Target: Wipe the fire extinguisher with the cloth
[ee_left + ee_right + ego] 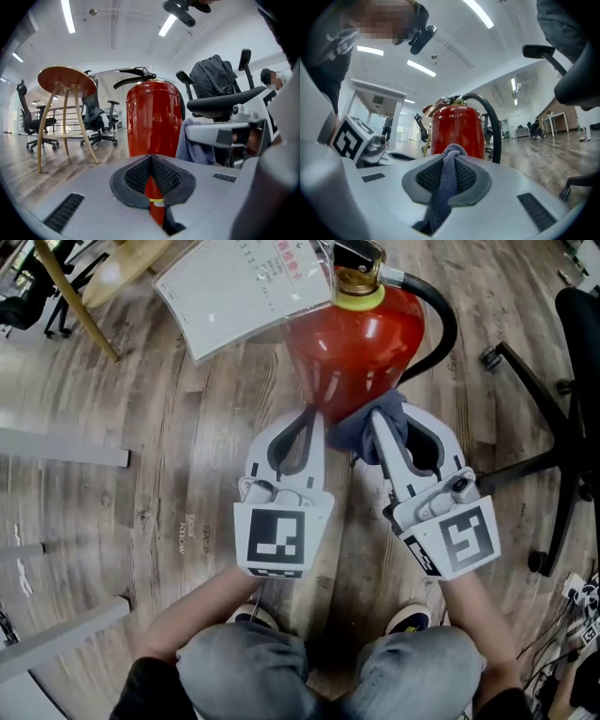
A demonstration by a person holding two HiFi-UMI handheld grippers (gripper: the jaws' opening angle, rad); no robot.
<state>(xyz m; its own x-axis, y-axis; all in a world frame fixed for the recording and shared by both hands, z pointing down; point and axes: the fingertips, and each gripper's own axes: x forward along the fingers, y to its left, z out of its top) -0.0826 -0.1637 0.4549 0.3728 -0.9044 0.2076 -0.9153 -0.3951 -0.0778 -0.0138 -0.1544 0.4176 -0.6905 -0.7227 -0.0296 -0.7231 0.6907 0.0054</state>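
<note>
Floorboards [187, 484] are seen under the fire extinguisher [356, 343], wiping judged begun with the cloth [361, 432] clenched in the right hand-held gripper [392, 427], the left hand-held gripper [307, 420] clenched empty, sweeping strokes needed next.

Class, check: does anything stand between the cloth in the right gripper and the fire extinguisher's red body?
Nothing visible does. The right gripper is shut on the cloth, and in the head view the cloth appears to lie against the fire extinguisher low on its body.
</note>
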